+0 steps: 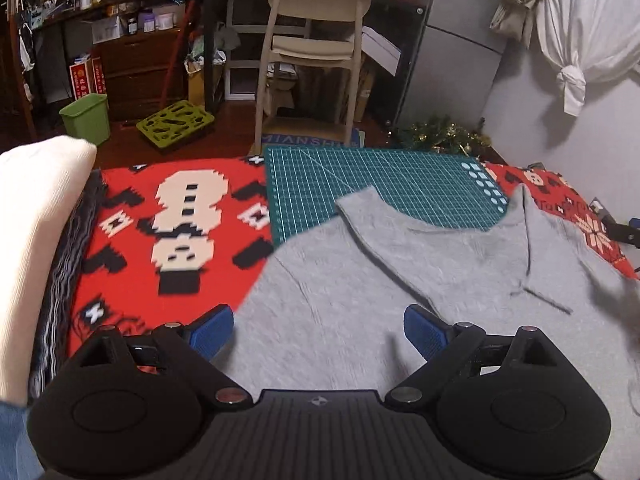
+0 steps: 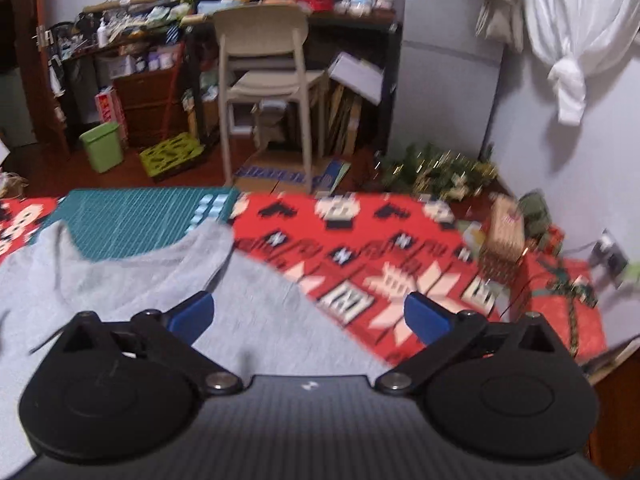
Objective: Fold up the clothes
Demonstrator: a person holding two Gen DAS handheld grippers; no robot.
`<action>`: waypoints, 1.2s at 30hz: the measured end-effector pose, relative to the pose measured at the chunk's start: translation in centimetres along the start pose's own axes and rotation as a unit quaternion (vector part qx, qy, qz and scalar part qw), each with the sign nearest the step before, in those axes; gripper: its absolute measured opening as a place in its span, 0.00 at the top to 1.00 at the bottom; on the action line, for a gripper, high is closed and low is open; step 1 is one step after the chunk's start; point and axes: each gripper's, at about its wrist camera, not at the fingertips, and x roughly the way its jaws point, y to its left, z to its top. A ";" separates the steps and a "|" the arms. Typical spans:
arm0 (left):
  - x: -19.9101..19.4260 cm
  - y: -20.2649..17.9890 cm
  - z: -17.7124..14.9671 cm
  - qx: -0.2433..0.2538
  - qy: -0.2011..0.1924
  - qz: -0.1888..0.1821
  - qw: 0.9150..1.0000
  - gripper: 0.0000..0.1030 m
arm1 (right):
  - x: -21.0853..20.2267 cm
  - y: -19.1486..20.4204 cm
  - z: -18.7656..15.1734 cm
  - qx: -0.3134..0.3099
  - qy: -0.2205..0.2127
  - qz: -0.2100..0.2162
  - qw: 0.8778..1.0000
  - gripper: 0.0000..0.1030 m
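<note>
A grey garment lies spread on a red patterned cloth and a green cutting mat, with one sleeve or flap folded across its top. My left gripper is open and empty just above the garment's near part. In the right wrist view the same grey garment fills the left side. My right gripper is open and empty over the garment's right edge and the red cloth.
A stack of folded clothes, cream on top, stands at the left. A beige chair and cluttered shelves stand behind the table. Wrapped gifts and a box sit at the right by the wall.
</note>
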 end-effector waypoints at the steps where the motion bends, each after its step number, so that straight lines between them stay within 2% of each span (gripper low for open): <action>1: 0.2 0.3 0.4 -0.008 0.004 -0.010 1.000 0.10 | 0.4 0.0 0.2 -0.008 -0.004 0.002 1.000 0.01; 3: 0.6 0.7 1.3 -0.022 0.011 -0.027 0.999 0.10 | 1.2 -0.2 0.6 -0.018 -0.013 0.020 1.000 0.01; 7: 0.8 0.7 2.6 -0.013 -0.009 -0.016 1.000 0.10 | 1.6 -1.1 1.5 -0.012 -0.035 0.021 0.999 0.03; 10: 1.1 0.9 3.3 -0.015 -0.018 -0.008 1.000 0.10 | 2.2 -2.4 2.2 0.009 -0.026 0.030 0.999 0.10; 12: 1.3 1.2 3.7 -0.024 -0.018 -0.002 1.000 0.10 | 2.9 -3.1 2.6 0.007 -0.013 0.016 1.000 0.13; 13: 1.4 1.4 3.8 -0.029 -0.018 0.000 0.999 0.10 | 3.2 -3.5 2.8 0.006 -0.006 0.016 1.000 0.19; 14: 1.4 1.5 3.9 -0.032 -0.019 0.004 0.999 0.10 | 3.7 -4.0 3.0 0.010 0.005 0.021 1.000 0.31; 15: 1.3 1.7 3.9 -0.034 -0.019 0.008 0.999 0.10 | 4.3 -4.5 3.1 0.017 0.018 0.027 0.999 0.36; 17: 1.2 1.9 3.8 -0.034 -0.019 0.006 0.999 0.10 | 5.6 -5.4 3.2 0.038 0.044 0.054 0.997 0.56; 19: 1.2 1.9 3.6 -0.032 -0.011 0.003 0.999 0.10 | 6.7 -5.8 3.2 0.050 0.065 0.082 0.993 0.68; 23: 1.2 1.8 3.1 -0.019 -0.003 0.000 1.000 0.10 | 7.9 -4.6 2.9 0.028 0.086 0.117 0.989 0.83; 28: 1.3 1.8 2.8 -0.021 0.003 -0.004 1.000 0.10 | 8.2 -1.5 2.0 -0.036 0.103 0.098 0.989 0.85; 34: 1.5 1.8 2.8 -0.019 0.005 -0.007 1.000 0.10 | 8.1 0.8 1.5 -0.110 0.102 0.095 0.984 0.83; 36: 1.5 1.8 2.8 -0.021 0.006 -0.009 1.000 0.10 | 8.2 0.9 1.8 -0.108 0.105 0.100 0.984 0.91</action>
